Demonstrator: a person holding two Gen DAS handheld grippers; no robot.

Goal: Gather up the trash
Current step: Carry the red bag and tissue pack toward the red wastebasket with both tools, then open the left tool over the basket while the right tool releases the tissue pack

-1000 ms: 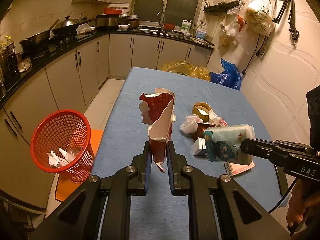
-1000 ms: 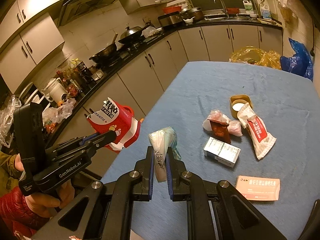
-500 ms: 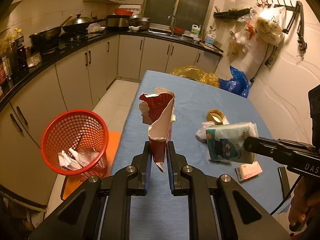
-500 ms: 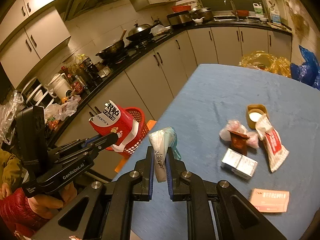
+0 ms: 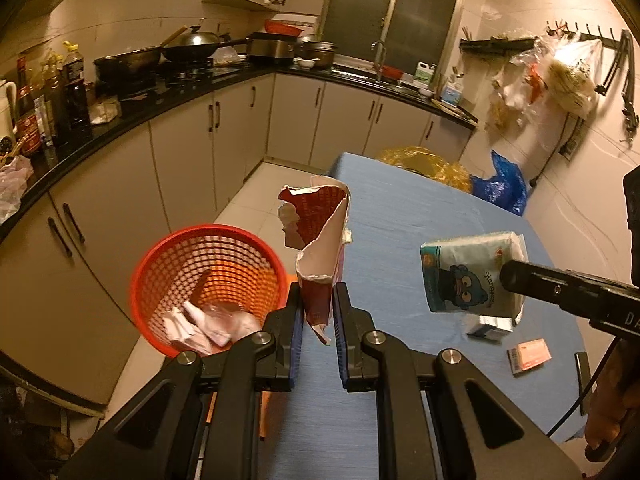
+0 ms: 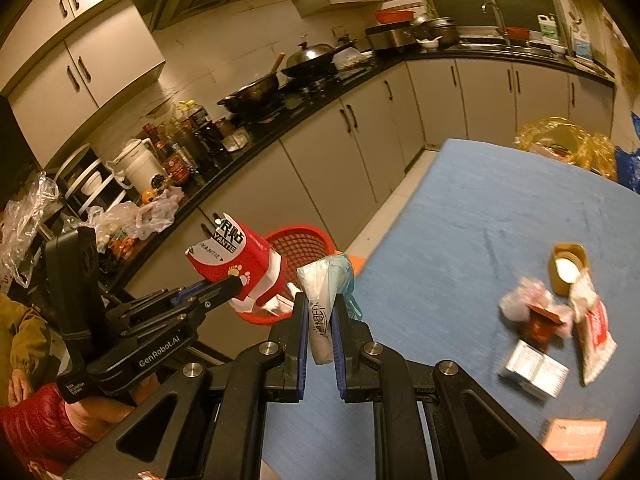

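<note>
My left gripper is shut on a torn red and white carton, held upright above the left edge of the blue table. Just left of it on the floor stands a red mesh basket with crumpled wrappers inside. My right gripper is shut on a white and teal tissue pack; in the left wrist view the same tissue pack hangs over the table at right. The right wrist view shows the carton in front of the basket.
On the table lie a white box, a pink flat box, a red and white sachet, crumpled wrappers and a tape roll. Kitchen cabinets run along the left. Yellow and blue bags sit beyond the table.
Both grippers have moved left with their loads, from over the table toward its left edge. The red basket now sits closer and more central in both views. The grips are unchanged.
</note>
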